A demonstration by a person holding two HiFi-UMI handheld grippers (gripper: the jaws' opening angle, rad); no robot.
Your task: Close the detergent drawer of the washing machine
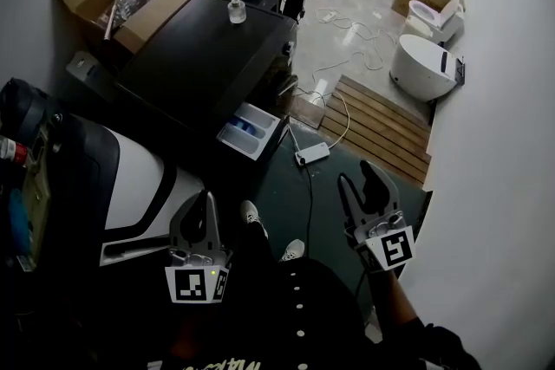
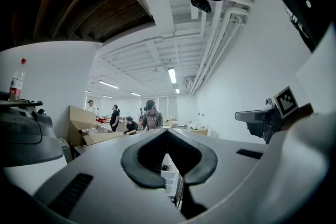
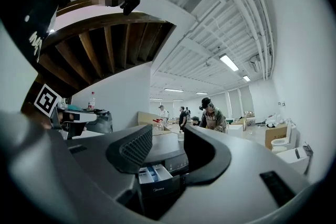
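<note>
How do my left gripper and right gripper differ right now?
The left gripper has its jaws together; the right gripper has them apart. The left gripper sits nearer the white appliance, the right gripper over the dark floor. Both are empty and short of the open drawer.

Low in the right gripper view, the open detergent drawer [image 3: 157, 183] carries small white lettering on its front that appears to read "Midea"; no other print is legible.
</note>
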